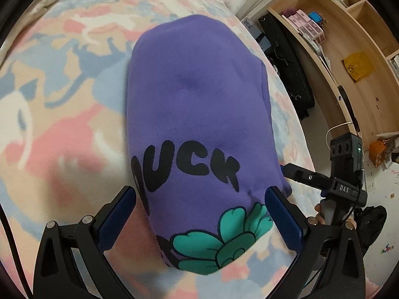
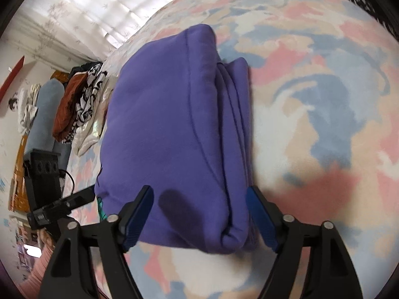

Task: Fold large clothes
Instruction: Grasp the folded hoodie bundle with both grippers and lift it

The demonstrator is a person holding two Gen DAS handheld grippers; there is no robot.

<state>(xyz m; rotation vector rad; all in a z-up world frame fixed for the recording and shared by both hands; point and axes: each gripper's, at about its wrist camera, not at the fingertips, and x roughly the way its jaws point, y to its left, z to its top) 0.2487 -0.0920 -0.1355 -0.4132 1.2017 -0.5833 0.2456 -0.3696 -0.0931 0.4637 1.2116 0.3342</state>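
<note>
The left claw (image 1: 200, 196) stands wide open with nothing in it, its blue pads on either side of the near end of one purple sweatshirt (image 1: 194, 104). The right claw (image 2: 199, 199) is also wide open and empty — its fingers straddle the layered edge of the same garment (image 2: 174, 124), which lies folded into a compact bundle on the patterned bed cover (image 2: 324, 99). I judge the fold nearly finished; to end well, press the layers flat and align the edges — gently.
</note>
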